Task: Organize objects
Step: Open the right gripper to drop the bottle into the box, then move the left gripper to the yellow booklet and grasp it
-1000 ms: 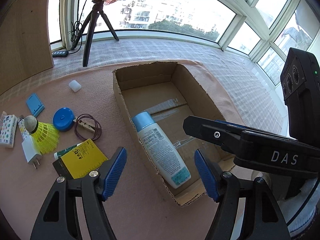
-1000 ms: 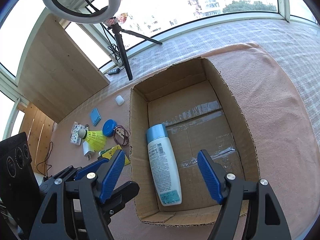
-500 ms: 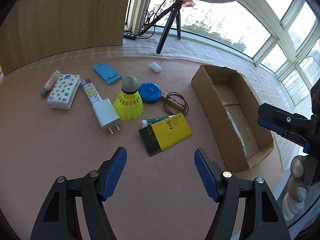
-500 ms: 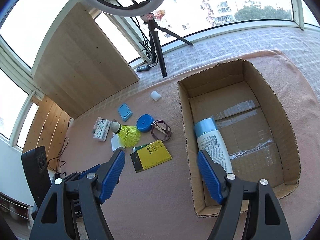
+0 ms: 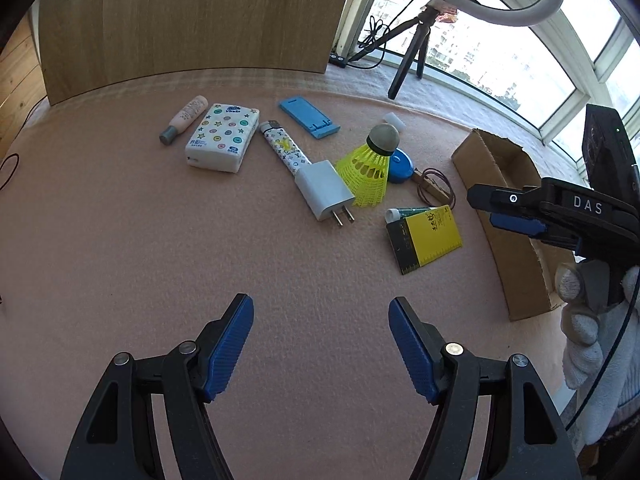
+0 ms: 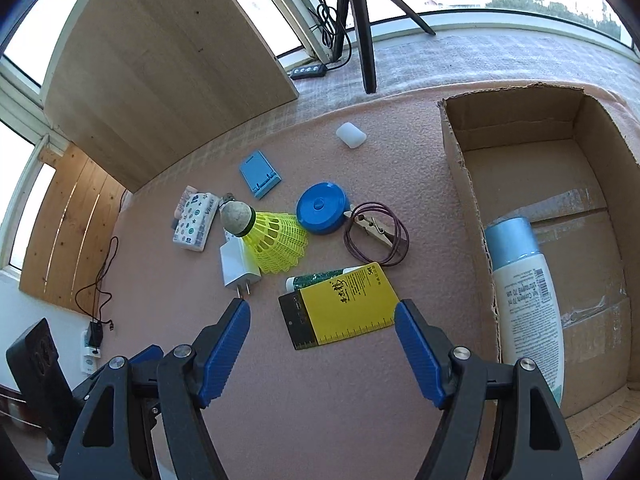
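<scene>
Small objects lie on a pink mat: a star-patterned tissue pack, a lighter, a white charger, a yellow shuttlecock, a blue stand and a yellow card. My left gripper hangs open over bare mat in front of them. My right gripper is open too, just in front of the yellow card. The cardboard box on the right holds a white bottle with a blue cap.
A blue round tape case, a clothespin with a brown loop, a small white capsule and a green tube lie near the card. A wooden panel and a ring-light tripod stand behind the mat.
Both grippers have swung left, away from the box and over to the scattered objects. The box and bottle slid to the right in both views. Both pairs of jaws kept the same width.
</scene>
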`<state>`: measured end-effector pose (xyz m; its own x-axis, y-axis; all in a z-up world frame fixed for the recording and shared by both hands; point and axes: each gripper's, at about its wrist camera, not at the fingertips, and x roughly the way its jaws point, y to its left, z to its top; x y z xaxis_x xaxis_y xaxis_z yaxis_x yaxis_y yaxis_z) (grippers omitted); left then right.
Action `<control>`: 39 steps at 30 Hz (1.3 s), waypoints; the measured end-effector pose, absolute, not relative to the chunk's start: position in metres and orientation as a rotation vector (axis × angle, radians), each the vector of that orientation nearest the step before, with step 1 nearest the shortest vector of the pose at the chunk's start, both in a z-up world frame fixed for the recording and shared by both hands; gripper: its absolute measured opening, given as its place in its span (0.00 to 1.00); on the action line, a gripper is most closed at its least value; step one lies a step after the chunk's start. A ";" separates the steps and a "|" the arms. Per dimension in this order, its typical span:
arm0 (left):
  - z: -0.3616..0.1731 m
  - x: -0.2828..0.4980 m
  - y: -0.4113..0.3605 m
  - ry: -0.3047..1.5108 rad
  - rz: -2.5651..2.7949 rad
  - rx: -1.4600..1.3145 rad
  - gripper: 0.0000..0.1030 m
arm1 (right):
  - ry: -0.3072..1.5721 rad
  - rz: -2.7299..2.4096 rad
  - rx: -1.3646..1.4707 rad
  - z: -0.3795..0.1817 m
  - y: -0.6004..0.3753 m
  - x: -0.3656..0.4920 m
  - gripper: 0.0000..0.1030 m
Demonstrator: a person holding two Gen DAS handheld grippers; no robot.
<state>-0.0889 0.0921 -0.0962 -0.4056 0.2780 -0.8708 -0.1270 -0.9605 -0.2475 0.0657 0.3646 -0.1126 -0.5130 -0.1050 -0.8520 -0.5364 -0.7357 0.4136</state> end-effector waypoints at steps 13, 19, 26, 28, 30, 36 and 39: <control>-0.101 -0.078 0.064 -0.271 2.454 -1.571 0.71 | 0.933 2.174 -1.523 -0.150 0.377 0.017 0.58; -0.104 -0.079 0.060 -0.278 2.449 -1.574 0.71 | 1.015 2.148 -1.508 -0.158 0.379 0.023 0.58; -0.108 -0.081 0.064 -0.283 2.432 -1.576 0.71 | 0.987 2.173 -1.548 -0.158 0.362 0.033 0.58; -0.108 -0.081 0.064 -0.289 2.428 -1.575 0.71 | 0.998 2.175 -1.569 -0.161 0.356 0.037 0.58; -0.108 -0.081 0.064 -0.289 2.426 -1.573 0.71 | 0.979 2.179 -1.585 -0.165 0.348 0.042 0.58; -0.109 -0.081 0.068 -0.268 2.409 -1.571 0.71 | 0.937 2.212 -1.598 -0.163 0.332 0.056 0.58; -0.109 -0.082 0.078 -0.222 2.390 -1.568 0.71 | 0.975 2.202 -1.513 -0.155 0.333 0.073 0.58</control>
